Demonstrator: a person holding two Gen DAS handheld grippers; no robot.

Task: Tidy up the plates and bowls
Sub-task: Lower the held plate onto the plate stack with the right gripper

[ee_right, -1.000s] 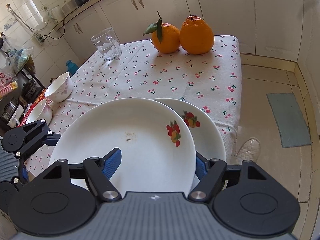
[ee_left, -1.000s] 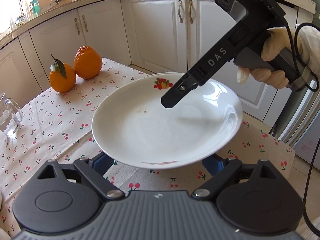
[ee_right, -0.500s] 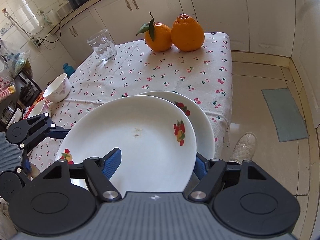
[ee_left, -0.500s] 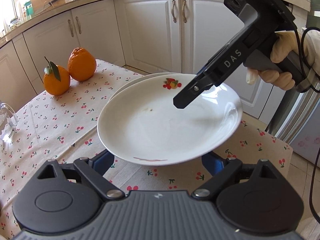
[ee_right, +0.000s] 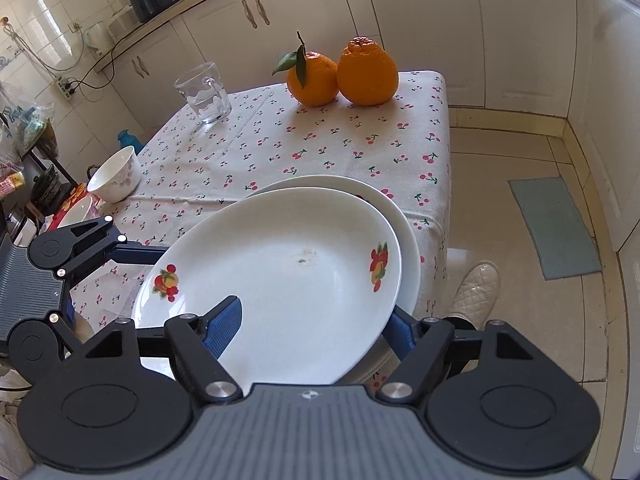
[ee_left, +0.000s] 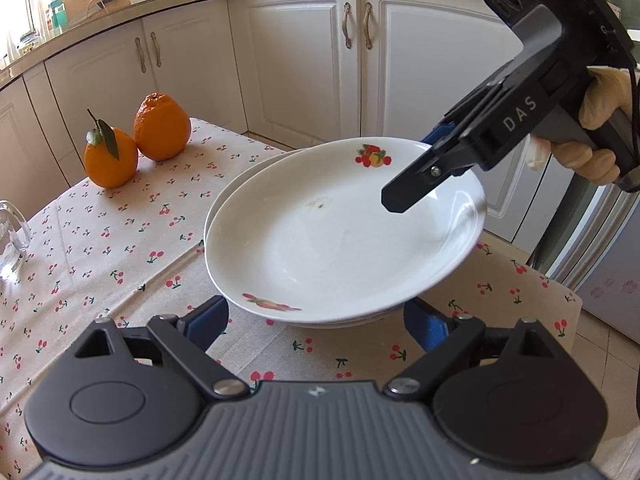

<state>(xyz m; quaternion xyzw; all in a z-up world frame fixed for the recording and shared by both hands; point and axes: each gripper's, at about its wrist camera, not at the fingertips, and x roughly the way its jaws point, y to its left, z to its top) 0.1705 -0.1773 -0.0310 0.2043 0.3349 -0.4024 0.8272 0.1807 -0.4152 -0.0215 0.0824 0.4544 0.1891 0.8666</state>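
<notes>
Your right gripper (ee_right: 316,328) pinches the top plate (ee_right: 280,280) onto the second plate (ee_right: 404,236); left gripper (ee_left: 316,320) gapes empty (two bowls (ee_right: 116,176) remain).

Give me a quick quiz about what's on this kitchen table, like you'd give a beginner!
1. True or false: the upper plate is positioned over a lower plate.
2. How many oranges stand on the tablecloth?
3. What does the right gripper hold? A: an orange. B: the upper plate. C: the lower plate.

Key: 1 true; 2 two; 3 B.
</notes>
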